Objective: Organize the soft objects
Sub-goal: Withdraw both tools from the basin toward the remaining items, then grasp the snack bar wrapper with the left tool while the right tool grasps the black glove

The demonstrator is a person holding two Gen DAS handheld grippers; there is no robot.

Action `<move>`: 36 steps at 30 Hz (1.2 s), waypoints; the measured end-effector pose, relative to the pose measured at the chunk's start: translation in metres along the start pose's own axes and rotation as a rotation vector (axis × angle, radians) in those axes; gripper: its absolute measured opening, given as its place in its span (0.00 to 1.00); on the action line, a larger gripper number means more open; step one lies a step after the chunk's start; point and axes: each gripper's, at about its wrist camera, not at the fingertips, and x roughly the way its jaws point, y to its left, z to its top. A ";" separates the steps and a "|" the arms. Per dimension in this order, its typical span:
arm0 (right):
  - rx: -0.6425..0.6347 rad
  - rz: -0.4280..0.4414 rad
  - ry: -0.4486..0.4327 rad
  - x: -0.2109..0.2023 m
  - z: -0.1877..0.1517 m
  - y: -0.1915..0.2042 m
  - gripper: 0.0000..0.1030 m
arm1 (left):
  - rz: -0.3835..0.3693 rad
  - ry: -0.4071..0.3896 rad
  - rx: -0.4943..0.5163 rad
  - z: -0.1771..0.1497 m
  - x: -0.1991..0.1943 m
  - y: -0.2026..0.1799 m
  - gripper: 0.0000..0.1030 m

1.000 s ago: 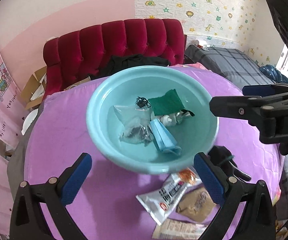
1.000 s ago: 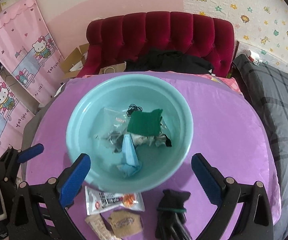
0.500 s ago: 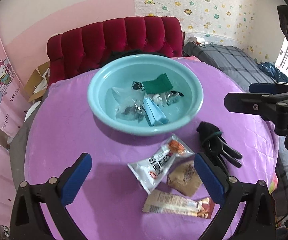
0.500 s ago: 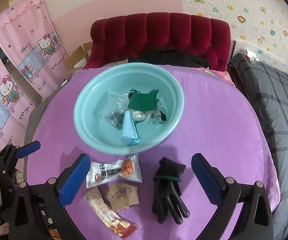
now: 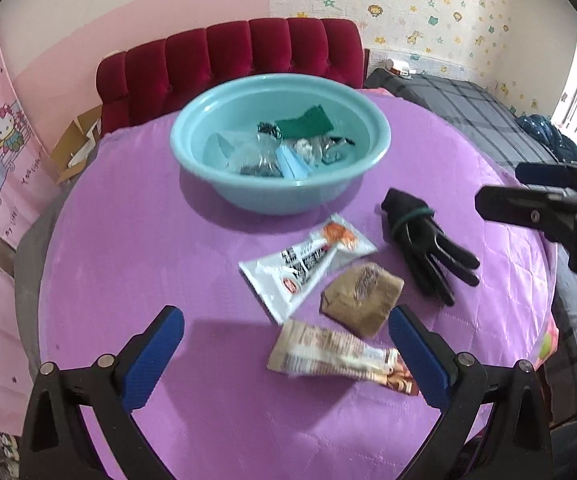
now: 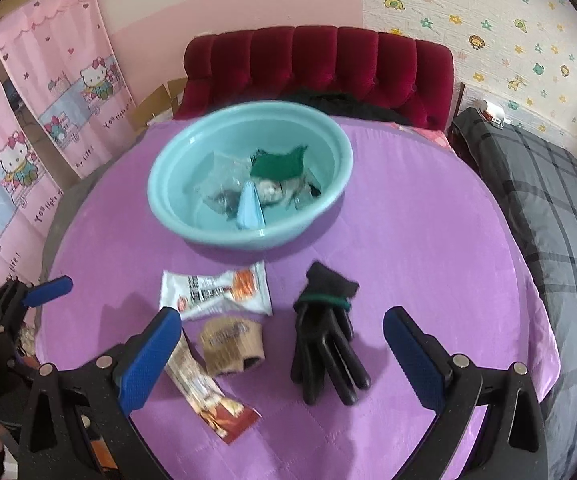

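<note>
Okay, both grippers' jaws apart, empty. Your black gloves [image 6: 324,332] lie lower centre on the desk [image 6: 428,240], basin [image 6: 248,176] above. Likely risk: foil packets [image 6: 214,292] crowd them; a wide right gripper [image 6: 282,354] grab snags one.

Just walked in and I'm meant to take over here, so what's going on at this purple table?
A person holds a two-finger gripper in each hand, sorting soft items into a light blue basin. Both the left gripper and the right gripper are open and empty, hovering over the purple table. The basin already holds a green cloth, a blue face mask and some clear bags. Left on the table: black gloves, a white packet, a brown packet and a long sachet.
</note>
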 end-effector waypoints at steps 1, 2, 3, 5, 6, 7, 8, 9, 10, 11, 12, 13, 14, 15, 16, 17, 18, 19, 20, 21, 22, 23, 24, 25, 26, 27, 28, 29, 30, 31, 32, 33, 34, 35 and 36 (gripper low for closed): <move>0.000 0.001 0.011 0.002 -0.006 -0.002 1.00 | -0.007 0.004 -0.006 -0.003 0.001 -0.001 1.00; 0.002 0.000 0.017 0.003 -0.008 -0.002 1.00 | -0.014 0.010 -0.009 -0.007 0.002 -0.002 1.00; 0.007 -0.004 0.024 0.005 -0.012 -0.004 1.00 | -0.013 0.015 -0.006 -0.009 0.003 -0.003 1.00; 0.018 -0.001 0.039 0.008 -0.020 -0.008 1.00 | -0.005 0.025 -0.001 -0.014 0.007 -0.005 1.00; 0.020 0.004 0.045 0.010 -0.023 -0.009 1.00 | -0.004 0.027 -0.002 -0.017 0.008 -0.005 1.00; 0.017 0.003 0.049 0.012 -0.026 -0.009 1.00 | -0.003 0.031 -0.005 -0.019 0.009 -0.005 1.00; 0.008 -0.003 0.054 0.014 -0.030 -0.008 1.00 | -0.007 0.041 -0.012 -0.023 0.012 -0.005 1.00; 0.003 -0.002 0.061 0.017 -0.033 -0.008 1.00 | -0.011 0.050 -0.016 -0.026 0.013 -0.005 1.00; 0.004 0.002 0.067 0.018 -0.034 -0.007 1.00 | -0.016 0.059 -0.018 -0.028 0.015 -0.005 1.00; 0.006 0.004 0.073 0.020 -0.036 -0.007 1.00 | -0.017 0.069 -0.020 -0.030 0.017 -0.006 1.00; 0.008 0.003 0.079 0.022 -0.038 -0.008 1.00 | -0.017 0.074 -0.019 -0.032 0.019 -0.006 1.00; 0.010 0.000 0.084 0.025 -0.039 -0.008 1.00 | -0.016 0.079 -0.017 -0.033 0.019 -0.007 1.00; 0.013 -0.001 0.090 0.027 -0.040 -0.009 1.00 | -0.015 0.085 -0.016 -0.034 0.021 -0.007 1.00; 0.017 0.002 0.098 0.029 -0.041 -0.009 1.00 | -0.014 0.089 -0.018 -0.035 0.022 -0.007 1.00; 0.017 0.003 0.101 0.029 -0.042 -0.010 1.00 | -0.015 0.091 -0.023 -0.035 0.023 -0.008 1.00; 0.014 0.002 0.101 0.030 -0.042 -0.010 1.00 | -0.016 0.097 -0.033 -0.035 0.026 -0.007 1.00; 0.010 0.001 0.102 0.031 -0.042 -0.010 1.00 | -0.016 0.102 -0.042 -0.035 0.028 -0.007 1.00; 0.009 0.000 0.104 0.032 -0.042 -0.010 1.00 | -0.019 0.109 -0.051 -0.036 0.030 -0.007 1.00; 0.012 0.000 0.105 0.033 -0.042 -0.011 1.00 | -0.020 0.123 -0.065 -0.036 0.034 -0.007 1.00; 0.017 0.001 0.108 0.035 -0.042 -0.012 1.00 | -0.022 0.131 -0.074 -0.037 0.037 -0.007 1.00; 0.018 0.002 0.111 0.036 -0.043 -0.013 1.00 | -0.023 0.137 -0.083 -0.038 0.039 -0.008 1.00; 0.018 0.002 0.117 0.038 -0.043 -0.013 1.00 | -0.023 0.143 -0.094 -0.039 0.042 -0.010 1.00; 0.015 0.000 0.122 0.040 -0.044 -0.014 1.00 | -0.022 0.146 -0.097 -0.040 0.044 -0.012 1.00; 0.011 -0.001 0.126 0.042 -0.045 -0.015 1.00 | -0.019 0.148 -0.098 -0.040 0.046 -0.013 1.00; 0.005 -0.004 0.133 0.044 -0.046 -0.016 1.00 | -0.019 0.149 -0.099 -0.041 0.048 -0.015 1.00; 0.004 -0.004 0.136 0.045 -0.047 -0.016 1.00 | -0.020 0.154 -0.102 -0.041 0.051 -0.017 1.00; 0.003 -0.003 0.140 0.047 -0.048 -0.018 1.00 | -0.020 0.159 -0.106 -0.041 0.053 -0.018 1.00; 0.001 -0.003 0.143 0.048 -0.049 -0.019 1.00 | -0.022 0.164 -0.113 -0.040 0.055 -0.020 1.00; -0.001 -0.004 0.148 0.050 -0.049 -0.021 1.00 | -0.024 0.167 -0.123 -0.040 0.058 -0.021 1.00; -0.003 -0.005 0.151 0.052 -0.050 -0.022 1.00 | -0.024 0.170 -0.130 -0.040 0.060 -0.023 1.00; -0.004 -0.004 0.152 0.053 -0.051 -0.024 1.00 | -0.024 0.173 -0.146 -0.041 0.063 -0.024 1.00; -0.005 -0.005 0.154 0.054 -0.051 -0.025 1.00 | -0.026 0.175 -0.154 -0.041 0.064 -0.025 1.00; -0.007 -0.005 0.157 0.055 -0.051 -0.027 1.00 | -0.031 0.174 -0.167 -0.041 0.065 -0.026 1.00; -0.010 -0.005 0.158 0.056 -0.051 -0.028 1.00 | -0.032 0.177 -0.175 -0.040 0.068 -0.028 1.00; -0.012 -0.007 0.158 0.057 -0.051 -0.029 1.00 | -0.031 0.180 -0.177 -0.039 0.070 -0.030 1.00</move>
